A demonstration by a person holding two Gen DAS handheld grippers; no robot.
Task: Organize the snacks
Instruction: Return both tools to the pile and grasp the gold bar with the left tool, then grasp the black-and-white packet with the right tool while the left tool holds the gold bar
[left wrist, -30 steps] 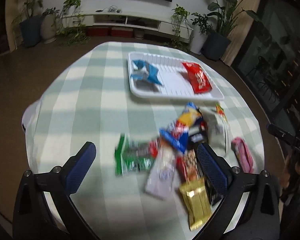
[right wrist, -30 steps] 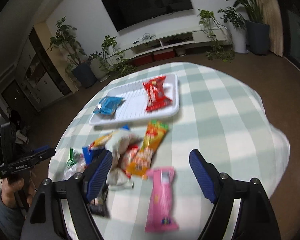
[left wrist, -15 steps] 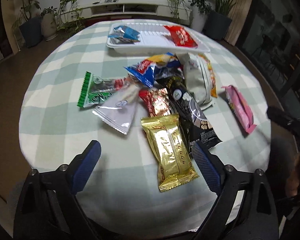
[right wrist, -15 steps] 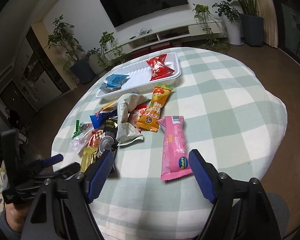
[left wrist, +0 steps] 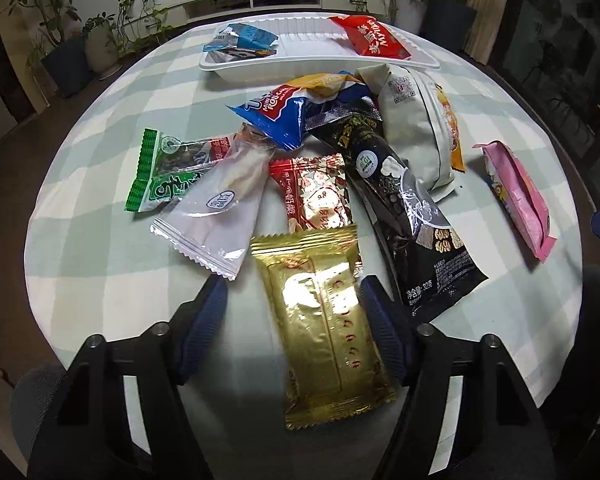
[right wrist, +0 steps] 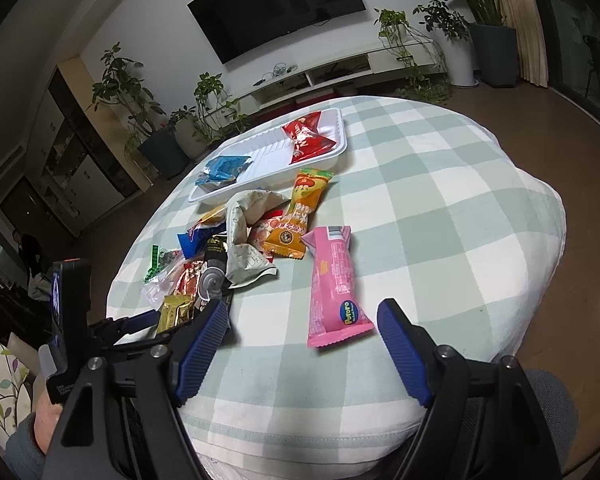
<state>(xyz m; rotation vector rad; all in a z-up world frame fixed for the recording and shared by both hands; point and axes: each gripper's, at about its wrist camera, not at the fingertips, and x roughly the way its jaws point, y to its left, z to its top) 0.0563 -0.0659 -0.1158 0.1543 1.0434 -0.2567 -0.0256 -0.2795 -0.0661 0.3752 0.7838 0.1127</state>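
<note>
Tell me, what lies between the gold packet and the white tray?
In the left wrist view, a red foil packet and a blue packet lie between the gold packet and the white tray.

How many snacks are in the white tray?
2. A blue packet lies at the white tray's left end and a red packet at its right end. Nothing looks hidden under them, though I cannot be sure.

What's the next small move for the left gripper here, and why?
Probably close a little more. The left gripper straddles the gold packet; its jaws have just been closing, with a gap still showing on the left side. Then lift it toward the white tray.
</note>
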